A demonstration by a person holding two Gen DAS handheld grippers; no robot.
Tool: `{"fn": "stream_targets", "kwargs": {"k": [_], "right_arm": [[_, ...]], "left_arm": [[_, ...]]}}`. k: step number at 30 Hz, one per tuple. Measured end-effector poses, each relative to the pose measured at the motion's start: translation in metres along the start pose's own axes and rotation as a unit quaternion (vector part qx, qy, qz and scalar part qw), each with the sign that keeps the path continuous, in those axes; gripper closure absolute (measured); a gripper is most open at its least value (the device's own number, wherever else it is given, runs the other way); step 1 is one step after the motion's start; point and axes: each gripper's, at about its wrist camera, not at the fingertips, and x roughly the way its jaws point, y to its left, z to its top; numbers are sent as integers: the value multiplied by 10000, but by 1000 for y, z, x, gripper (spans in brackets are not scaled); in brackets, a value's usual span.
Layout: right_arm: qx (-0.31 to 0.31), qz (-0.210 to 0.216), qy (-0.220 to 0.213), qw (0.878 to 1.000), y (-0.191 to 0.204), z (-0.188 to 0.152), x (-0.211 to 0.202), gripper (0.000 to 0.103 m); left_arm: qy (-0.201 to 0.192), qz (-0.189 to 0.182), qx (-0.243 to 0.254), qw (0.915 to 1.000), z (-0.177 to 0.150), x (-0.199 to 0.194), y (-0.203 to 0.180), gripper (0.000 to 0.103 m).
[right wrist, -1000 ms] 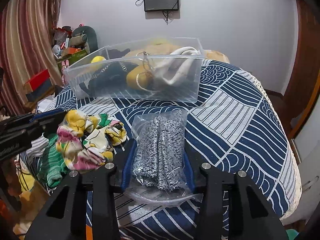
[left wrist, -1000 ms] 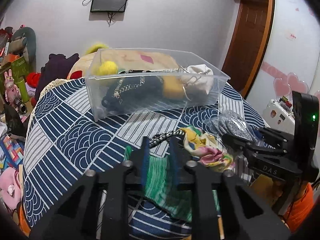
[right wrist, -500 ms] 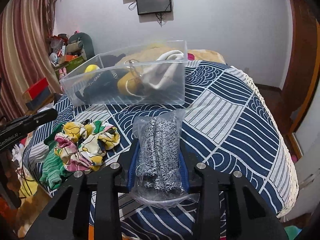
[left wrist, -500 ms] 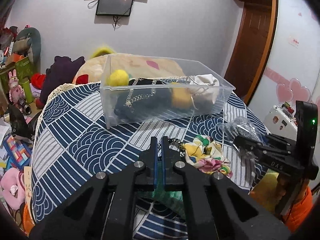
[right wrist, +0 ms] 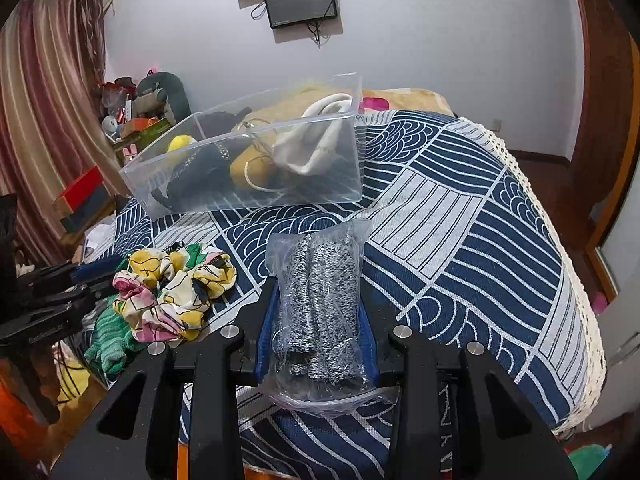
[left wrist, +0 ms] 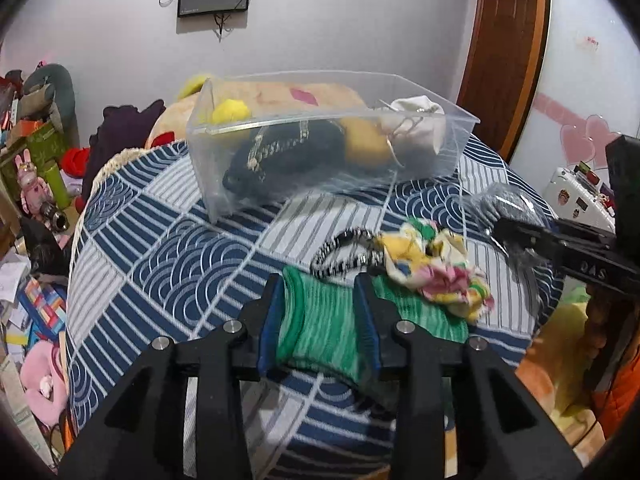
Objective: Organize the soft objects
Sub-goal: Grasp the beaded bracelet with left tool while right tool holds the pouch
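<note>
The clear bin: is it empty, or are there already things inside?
Not empty. The clear bin holds a black item, a yellow one and a white pouch.

1. My green knit cloth (left wrist: 320, 324) lies flat on the bed, at its near edge.
2. My bagged grey knit (right wrist: 320, 304) lies lengthwise.
3. The floral scrunchie (right wrist: 176, 292) lies bunched between them.
4. The clear bin (right wrist: 256, 168) behind holds pouches.

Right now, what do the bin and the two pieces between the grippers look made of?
Bin: clear, glossy rigid plastic, since its contents show through. Green piece between the left gripper fingers: ribbed, matte knit, probably yarn. Speckled item in the right gripper: black-and-white knit inside a crinkly, shiny clear plastic bag.
</note>
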Motion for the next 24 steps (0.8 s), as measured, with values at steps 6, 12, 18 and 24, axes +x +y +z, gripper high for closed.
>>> {"fn": "stream_targets", "kwargs": {"k": [6, 12, 18, 24], "right_arm": [[-8, 16, 0, 10000, 0, 0, 1, 70], [2, 20, -11, 10000, 0, -1, 1, 70], [-9, 32, -38, 10000, 1, 3, -1, 71], [-17, 85, -249, 9997, 5, 19, -11, 72]], "left_arm": [[-105, 120, 240, 9996, 14, 13, -6, 47], [-79, -205, 254, 9994, 22, 24, -6, 93], [-348, -152, 153, 9992, 25, 9, -2, 96], [-707, -201, -206, 9971, 42, -16, 12, 96]]}}
